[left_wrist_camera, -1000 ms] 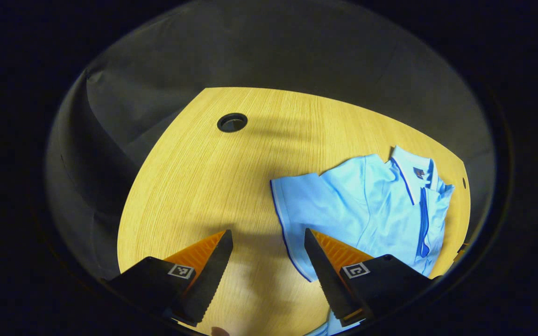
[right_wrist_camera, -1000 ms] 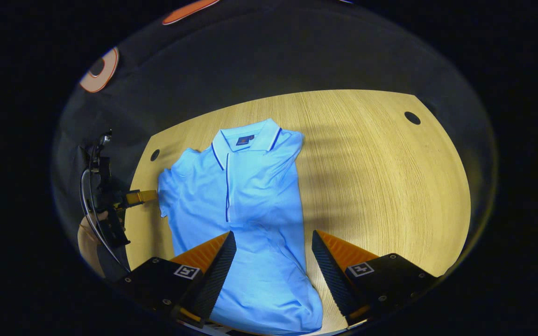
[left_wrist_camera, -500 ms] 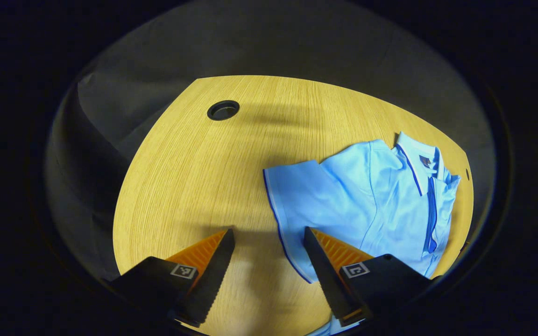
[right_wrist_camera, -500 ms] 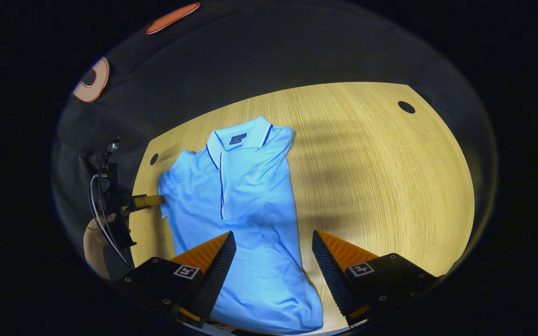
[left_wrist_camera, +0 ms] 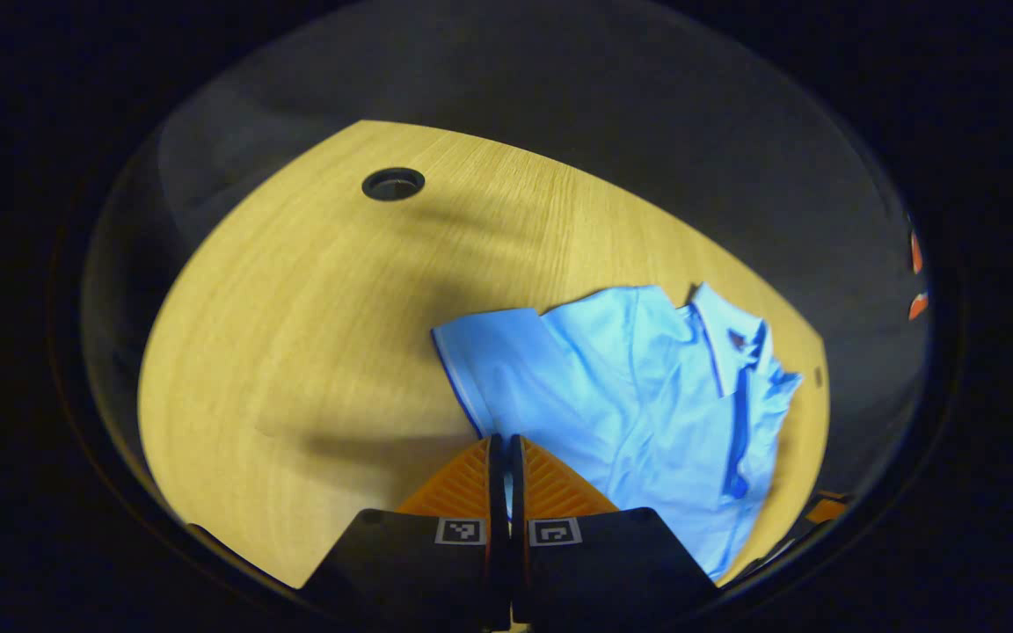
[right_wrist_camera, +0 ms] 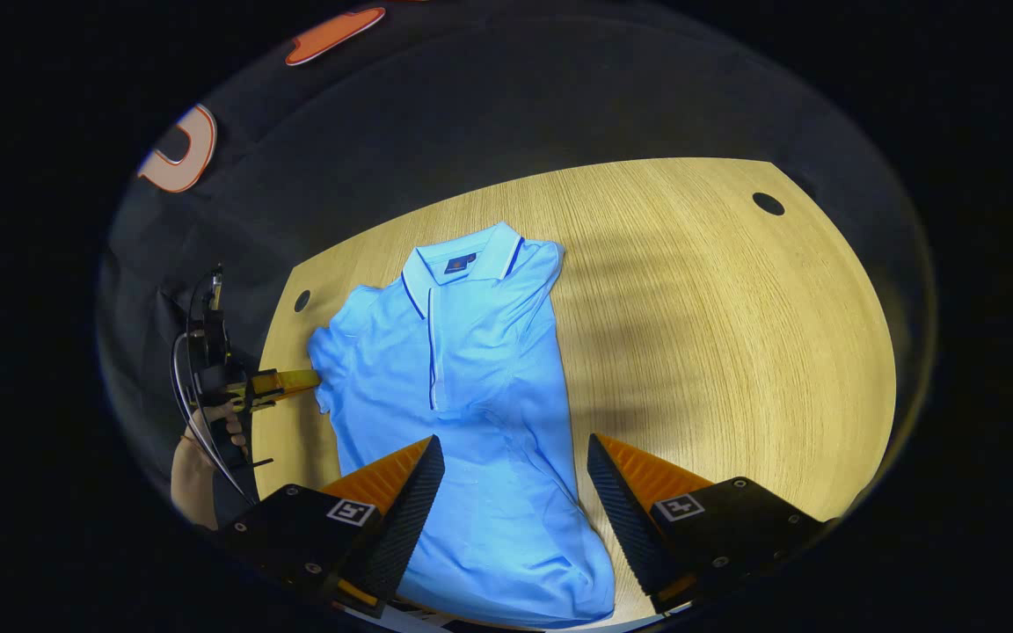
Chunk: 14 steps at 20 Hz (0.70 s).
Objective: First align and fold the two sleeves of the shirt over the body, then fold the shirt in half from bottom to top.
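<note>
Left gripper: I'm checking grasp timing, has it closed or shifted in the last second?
Yes. The left gripper has closed on the sleeve hem, with the table hole sliding up-left.

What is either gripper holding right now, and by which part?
The left gripper is shut on the light blue polo shirt, pinching its sleeve's trimmed edge. The right gripper hangs open above the shirt, holding nothing.

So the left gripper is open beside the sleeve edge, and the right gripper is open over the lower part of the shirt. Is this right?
Not quite. The left gripper is shut, not open: the left gripper view shows its two fingers together at the sleeve edge; whether cloth is pinched I cannot tell. The rest holds: in the right gripper view the right gripper is open over the lower part of the shirt.
</note>
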Available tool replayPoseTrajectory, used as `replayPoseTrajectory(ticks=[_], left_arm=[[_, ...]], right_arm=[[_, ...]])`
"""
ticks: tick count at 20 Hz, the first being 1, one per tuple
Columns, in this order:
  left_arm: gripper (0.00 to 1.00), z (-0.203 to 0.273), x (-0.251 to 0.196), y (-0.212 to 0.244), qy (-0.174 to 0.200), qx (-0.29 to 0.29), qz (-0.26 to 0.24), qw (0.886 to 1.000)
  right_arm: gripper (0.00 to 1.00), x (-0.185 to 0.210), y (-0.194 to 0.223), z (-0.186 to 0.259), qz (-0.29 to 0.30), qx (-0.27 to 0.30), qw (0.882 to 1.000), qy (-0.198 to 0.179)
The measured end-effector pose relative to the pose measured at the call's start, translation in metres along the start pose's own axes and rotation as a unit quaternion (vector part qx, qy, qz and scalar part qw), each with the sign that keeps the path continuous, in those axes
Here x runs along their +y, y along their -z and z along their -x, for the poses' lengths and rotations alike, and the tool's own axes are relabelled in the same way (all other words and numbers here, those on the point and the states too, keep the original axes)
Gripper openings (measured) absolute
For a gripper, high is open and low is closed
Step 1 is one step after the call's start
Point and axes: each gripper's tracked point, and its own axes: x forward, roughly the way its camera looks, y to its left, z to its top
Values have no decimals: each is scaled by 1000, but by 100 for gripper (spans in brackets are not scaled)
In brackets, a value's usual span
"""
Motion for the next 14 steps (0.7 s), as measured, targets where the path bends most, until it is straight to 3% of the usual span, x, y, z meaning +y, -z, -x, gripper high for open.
replayPoseTrajectory(ticks=[4, 8, 14], left_arm=[[4, 24, -21, -25, 8, -47, -64, 997], [4, 50, -69, -45, 22, -70, -130, 989], [4, 62, -148, -33, 54, -67, -192, 978]], right_arm=[[99, -3, 1, 5, -4, -4, 1000, 2], [99, -6, 4, 8, -12, -10, 1000, 1], [99, -26, 9, 22, -30, -21, 999, 3]])
